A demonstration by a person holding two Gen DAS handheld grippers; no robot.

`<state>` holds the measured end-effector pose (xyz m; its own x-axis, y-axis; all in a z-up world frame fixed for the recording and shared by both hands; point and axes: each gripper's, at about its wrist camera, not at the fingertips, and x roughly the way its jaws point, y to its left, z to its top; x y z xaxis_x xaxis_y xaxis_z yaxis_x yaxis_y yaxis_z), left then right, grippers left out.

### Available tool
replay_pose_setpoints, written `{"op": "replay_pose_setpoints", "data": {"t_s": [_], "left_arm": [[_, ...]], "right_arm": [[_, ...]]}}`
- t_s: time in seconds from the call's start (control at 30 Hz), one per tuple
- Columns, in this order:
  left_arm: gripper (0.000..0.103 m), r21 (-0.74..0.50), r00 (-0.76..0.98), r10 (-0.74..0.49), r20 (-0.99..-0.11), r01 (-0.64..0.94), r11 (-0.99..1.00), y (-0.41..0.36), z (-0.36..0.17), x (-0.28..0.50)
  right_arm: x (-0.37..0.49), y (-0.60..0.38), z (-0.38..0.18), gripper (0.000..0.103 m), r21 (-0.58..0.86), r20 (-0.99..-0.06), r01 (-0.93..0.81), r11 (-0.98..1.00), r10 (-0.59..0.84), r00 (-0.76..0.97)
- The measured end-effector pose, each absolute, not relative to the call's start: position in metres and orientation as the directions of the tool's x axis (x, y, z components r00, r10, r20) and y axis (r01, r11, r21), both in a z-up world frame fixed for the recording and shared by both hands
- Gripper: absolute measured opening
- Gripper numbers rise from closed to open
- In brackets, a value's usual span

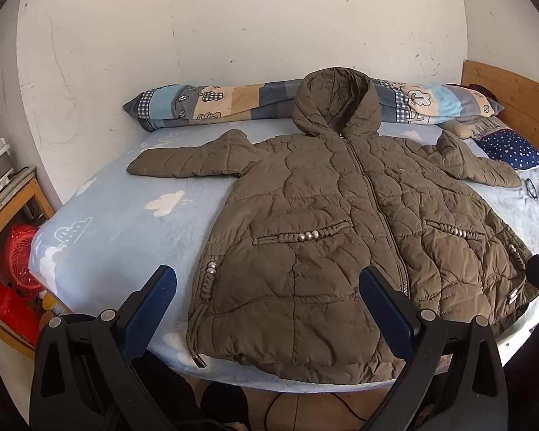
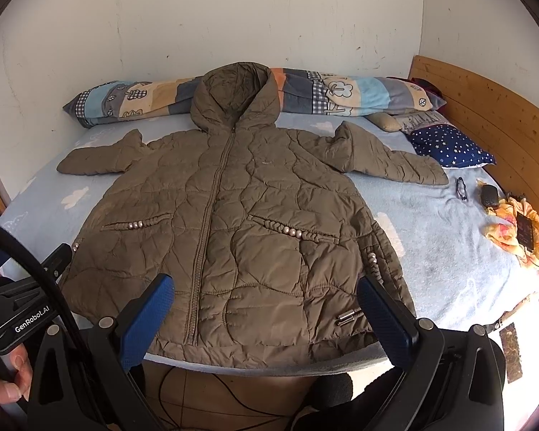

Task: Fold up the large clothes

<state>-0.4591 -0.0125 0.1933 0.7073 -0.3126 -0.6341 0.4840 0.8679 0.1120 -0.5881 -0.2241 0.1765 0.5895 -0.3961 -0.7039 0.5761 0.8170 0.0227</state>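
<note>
A brown quilted hooded coat [image 1: 323,222] lies flat, front up and zipped, on a light blue bed [image 1: 125,215], with both sleeves spread out and the hood toward the wall. It also shows in the right wrist view [image 2: 240,215]. My left gripper [image 1: 267,287] is open and empty, held above the coat's lower left hem. My right gripper [image 2: 266,294] is open and empty above the coat's lower right hem. The left gripper body also shows at the left of the right wrist view [image 2: 28,301].
A long patchwork pillow [image 2: 359,95] lies along the wall. A navy star pillow [image 2: 452,145], glasses [image 2: 461,188], a dark case [image 2: 488,195] and a yellow cloth with a phone [image 2: 521,233] lie at the right. A wooden headboard [image 2: 492,107] stands at the right. A red fan [image 1: 18,255] stands left of the bed.
</note>
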Motion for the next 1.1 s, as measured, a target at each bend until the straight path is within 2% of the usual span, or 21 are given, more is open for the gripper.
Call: {"op": "replay_pose_setpoints", "data": {"t_s": [0.2, 0.77, 1.03, 1.1], "left_arm": [[0.101, 0.118, 0.709, -0.309, -0.634, 0.483, 0.868, -0.015, 0.175, -0.456], [0.101, 0.125, 0.708, -0.31, -0.634, 0.49, 0.863, -0.015, 0.165, -0.462], [0.101, 0.111, 0.69, -0.327, -0.646, 0.509, 0.854, -0.015, 0.175, -0.468], [0.101, 0.097, 0.697, -0.357, -0.622, 0.52, 0.848, -0.017, 0.184, -0.469]], "right_arm": [[-0.587, -0.225, 0.172, 0.103, 0.029, -0.711, 0.573, 0.819, -0.385, 0.588], [-0.592, -0.23, 0.166, 0.103, 0.058, -0.719, 0.58, 0.813, -0.369, 0.589], [-0.6, -0.234, 0.167, 0.103, 0.086, -0.715, 0.582, 0.808, -0.357, 0.601], [-0.604, -0.238, 0.169, 0.103, 0.102, -0.711, 0.586, 0.804, -0.353, 0.608]]}}
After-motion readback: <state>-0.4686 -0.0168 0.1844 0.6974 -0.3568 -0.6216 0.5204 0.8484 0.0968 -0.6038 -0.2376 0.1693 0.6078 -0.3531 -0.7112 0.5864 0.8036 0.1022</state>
